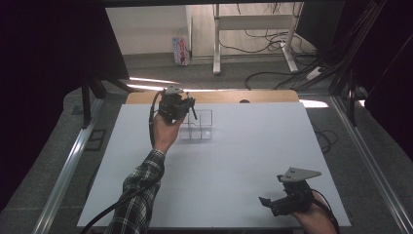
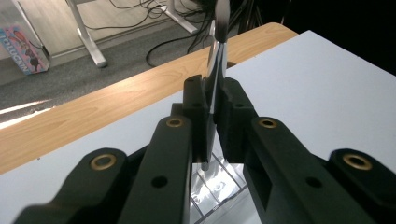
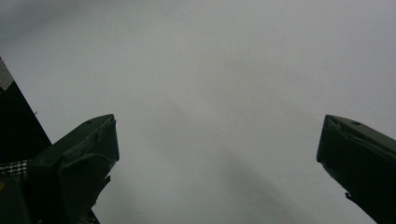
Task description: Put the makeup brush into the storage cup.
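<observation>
Clear plastic formed the organizer [image 1: 199,127], a small divided box sitting on the white tabletop [image 1: 253,161] toward its far side, with several square compartments visible from the high view. The left gripper [image 1: 187,108] hung just above and at the left edge of that box, held up in the person's left hand [image 1: 165,131], whose plaid sleeve [image 1: 139,195] ran in from the bottom edge.

From the left gripper view, its two black jaws were drawn together, clamped on a slim makeup brush [image 2: 215,60]. The brush's shiny metal ferrule sat pinched between the jaw tips, its dark bristle end rising past them toward the far wooden table edge [image 2: 93,112], and its lower end pointing down over the organizer [image 2: 219,184], whose clear dividers gleamed beneath the jaws. Whether the brush's lower tip touched the box could not be told.

The right gripper [image 1: 275,201] rested low near the table's near right corner, well apart from the box, held in the right hand [image 1: 316,217] with its grey three-cornered plate [image 1: 298,174] on top. In the right gripper view its jaws stood wide apart with nothing between them, looking at the bare white surface [image 3: 219,93].
</observation>
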`<state>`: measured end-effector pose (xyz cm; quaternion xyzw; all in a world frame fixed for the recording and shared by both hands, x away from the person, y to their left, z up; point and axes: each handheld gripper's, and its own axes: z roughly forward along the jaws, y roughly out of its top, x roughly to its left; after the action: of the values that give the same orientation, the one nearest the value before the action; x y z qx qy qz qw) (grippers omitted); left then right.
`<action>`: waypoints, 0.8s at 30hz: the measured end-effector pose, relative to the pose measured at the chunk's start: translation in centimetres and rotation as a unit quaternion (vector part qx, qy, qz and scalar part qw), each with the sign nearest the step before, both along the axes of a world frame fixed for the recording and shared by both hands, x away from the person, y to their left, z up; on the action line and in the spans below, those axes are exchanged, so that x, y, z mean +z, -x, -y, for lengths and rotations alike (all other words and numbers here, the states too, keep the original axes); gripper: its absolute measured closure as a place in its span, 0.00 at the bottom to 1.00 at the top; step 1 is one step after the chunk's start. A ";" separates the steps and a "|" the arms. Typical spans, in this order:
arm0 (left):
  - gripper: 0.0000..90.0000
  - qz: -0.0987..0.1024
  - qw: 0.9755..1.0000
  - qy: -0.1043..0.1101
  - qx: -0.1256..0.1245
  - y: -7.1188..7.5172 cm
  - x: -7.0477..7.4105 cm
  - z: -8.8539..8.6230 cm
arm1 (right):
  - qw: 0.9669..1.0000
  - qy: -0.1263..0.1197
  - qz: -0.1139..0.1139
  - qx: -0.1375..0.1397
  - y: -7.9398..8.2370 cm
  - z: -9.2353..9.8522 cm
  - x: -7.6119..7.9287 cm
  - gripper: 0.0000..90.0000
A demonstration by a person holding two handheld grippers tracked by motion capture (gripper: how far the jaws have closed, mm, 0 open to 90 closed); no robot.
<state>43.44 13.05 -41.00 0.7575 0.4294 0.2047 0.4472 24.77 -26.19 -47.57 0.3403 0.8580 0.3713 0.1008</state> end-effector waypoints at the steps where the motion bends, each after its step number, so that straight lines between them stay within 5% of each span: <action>1: 0.92 -0.001 1.000 0.001 0.000 0.0 -0.1 0.0 | 1.000 0.000 0.000 0.000 0.0 0.0 0.0 0.00; 24: 0.92 -0.030 1.000 -0.001 -0.005 -0.4 -3.4 0.2 | 1.000 0.004 -0.002 0.001 0.0 -0.1 -0.1 0.00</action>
<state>43.80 12.87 -44.45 0.7660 0.4383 0.1801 0.4344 24.79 -26.13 -47.64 0.3400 0.8600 0.3671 0.1004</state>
